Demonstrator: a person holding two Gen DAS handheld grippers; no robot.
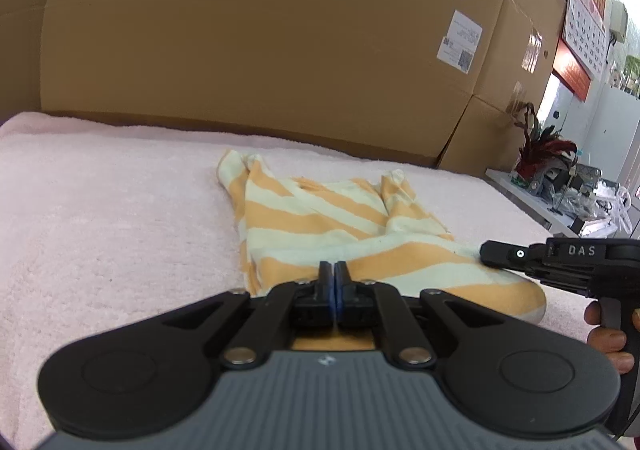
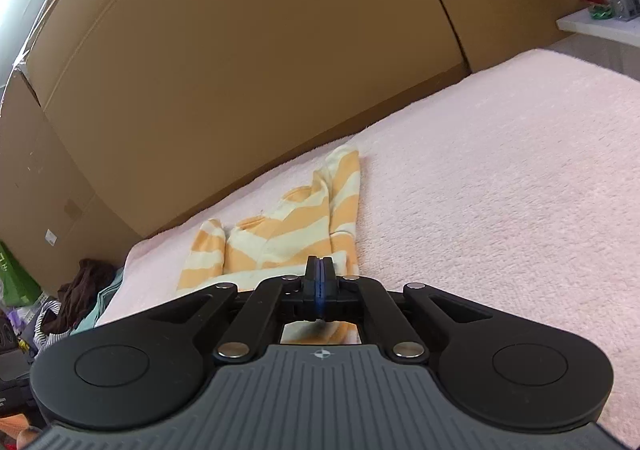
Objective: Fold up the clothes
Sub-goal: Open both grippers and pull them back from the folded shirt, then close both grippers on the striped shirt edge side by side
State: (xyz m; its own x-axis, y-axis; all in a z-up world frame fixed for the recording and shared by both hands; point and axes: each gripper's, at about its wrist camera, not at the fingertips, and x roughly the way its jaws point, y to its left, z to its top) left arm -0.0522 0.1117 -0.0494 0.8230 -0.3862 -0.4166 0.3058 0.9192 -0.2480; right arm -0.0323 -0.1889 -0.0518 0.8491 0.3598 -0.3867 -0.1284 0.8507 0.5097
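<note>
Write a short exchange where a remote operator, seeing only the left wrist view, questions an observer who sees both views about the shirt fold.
Operator: I see the right gripper only side-on. Are its jaws open?
Observer: No. The right gripper has its jaws closed together over the striped shirt; I cannot tell whether cloth is pinched.
Operator: Is anything past the blanket's left side?
Observer: Yes, a heap of other clothes lies just off the pink blanket there.
</note>
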